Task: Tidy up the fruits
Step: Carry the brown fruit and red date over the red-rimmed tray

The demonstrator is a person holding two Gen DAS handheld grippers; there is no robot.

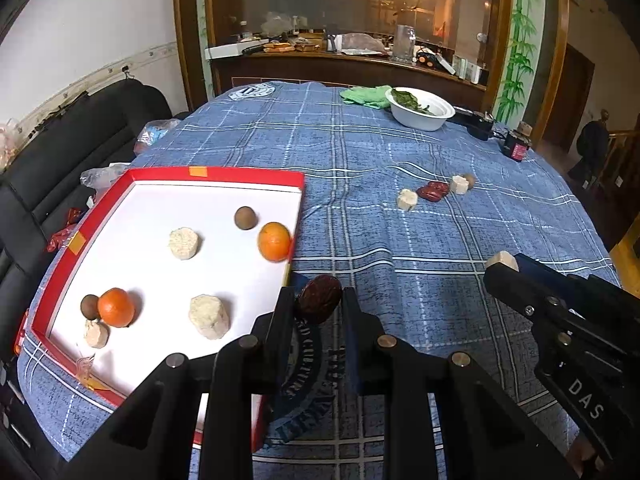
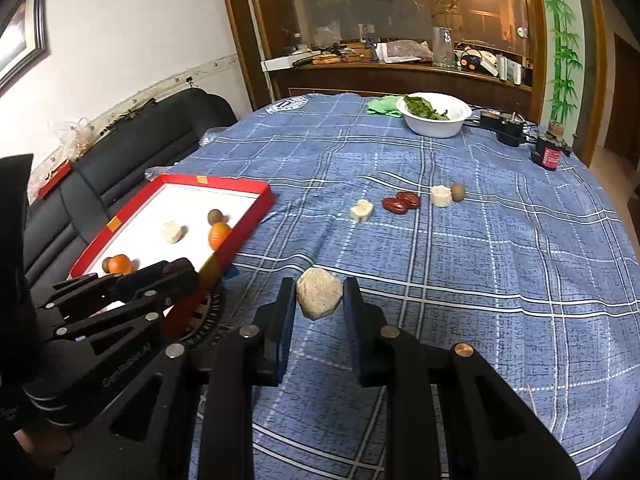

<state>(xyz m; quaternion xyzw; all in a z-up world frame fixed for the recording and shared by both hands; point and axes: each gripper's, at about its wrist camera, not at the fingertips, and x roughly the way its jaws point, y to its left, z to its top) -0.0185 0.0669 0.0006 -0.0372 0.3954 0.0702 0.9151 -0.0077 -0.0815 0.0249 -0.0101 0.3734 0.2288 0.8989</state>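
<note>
Left gripper point(image 1: 319, 300) gripped a date point(image 1: 319, 298), tray point(image 1: 224, 174) just left of its fingers, nearer; right gripper point(image 2: 319, 298) gripped a chunk point(image 2: 319, 294).

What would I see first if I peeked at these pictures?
Probably the two black grippers up front: the left gripper pinches a dark red date by the tray's right edge, and the right gripper pinches a pale chunk over the blue checked cloth. Next, the red-rimmed tray on the left, with two bright oranges inside.
</note>
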